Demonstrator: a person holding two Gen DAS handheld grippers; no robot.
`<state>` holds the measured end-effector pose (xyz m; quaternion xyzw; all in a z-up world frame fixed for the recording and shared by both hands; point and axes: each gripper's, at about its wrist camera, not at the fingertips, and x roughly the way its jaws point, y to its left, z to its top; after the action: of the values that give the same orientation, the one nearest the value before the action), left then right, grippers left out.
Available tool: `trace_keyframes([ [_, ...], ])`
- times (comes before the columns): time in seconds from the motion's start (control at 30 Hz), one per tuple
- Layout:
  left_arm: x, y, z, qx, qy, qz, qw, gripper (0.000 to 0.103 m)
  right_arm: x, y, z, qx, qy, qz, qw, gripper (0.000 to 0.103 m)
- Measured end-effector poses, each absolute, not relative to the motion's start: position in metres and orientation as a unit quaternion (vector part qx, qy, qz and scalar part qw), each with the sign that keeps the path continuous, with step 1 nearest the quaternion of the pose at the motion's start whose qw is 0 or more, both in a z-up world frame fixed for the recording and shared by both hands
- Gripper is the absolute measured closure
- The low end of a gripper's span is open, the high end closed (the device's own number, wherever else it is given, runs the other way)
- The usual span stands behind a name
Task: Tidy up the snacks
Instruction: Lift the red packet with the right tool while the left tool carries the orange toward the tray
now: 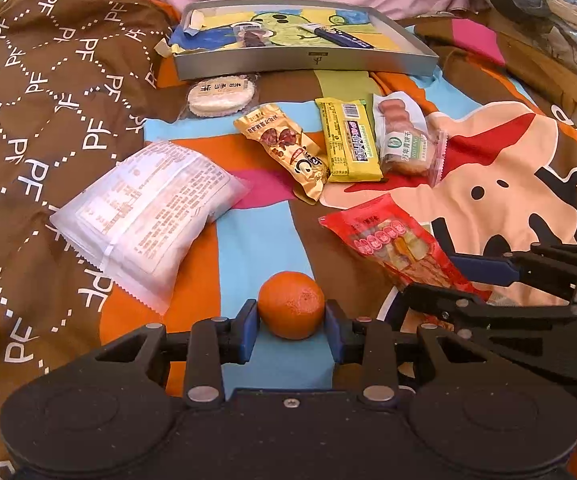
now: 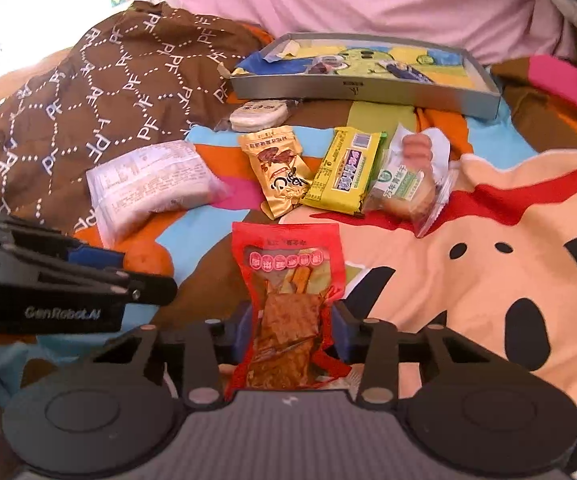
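Two pickups were in hand at once: nearest me from the grey tray (image 1: 308, 65), my left gripper (image 1: 291, 326) had its pads clenched against the sides of the orange (image 1: 290, 304), and just right of it my right gripper (image 2: 293, 334) grasped the red snack pouch (image 2: 288, 304) by its near end. I judged both were still resting on the bedspread (image 1: 248, 240), the other packets lying between them and the tray. Next called for lifting both clear and carrying them over the packets into the tray.

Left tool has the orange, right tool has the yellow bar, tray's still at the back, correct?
Not quite: the right tool has the red packet, not the yellow bar, as the right wrist view shows. Left tool has the orange; tray at the back.
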<state>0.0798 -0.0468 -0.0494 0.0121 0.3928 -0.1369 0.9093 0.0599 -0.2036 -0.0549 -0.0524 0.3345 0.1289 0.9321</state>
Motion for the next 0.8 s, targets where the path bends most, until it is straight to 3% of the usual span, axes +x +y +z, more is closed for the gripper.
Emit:
trace_keyframes([
  [0.43, 0.087, -0.047, -0.027, 0.022, 0.371, -0.142, 0.917, 0.066, 0.04, -0.186, -0.047, -0.145, 0.287, 0.103, 0.941, 0.058],
  [0.8, 0.138, -0.028, -0.002, 0.024, 0.339, -0.157, 0.928, 0.066, 0.092, -0.196, -0.002, -0.167, 0.205, 0.098, 0.959, 0.058],
])
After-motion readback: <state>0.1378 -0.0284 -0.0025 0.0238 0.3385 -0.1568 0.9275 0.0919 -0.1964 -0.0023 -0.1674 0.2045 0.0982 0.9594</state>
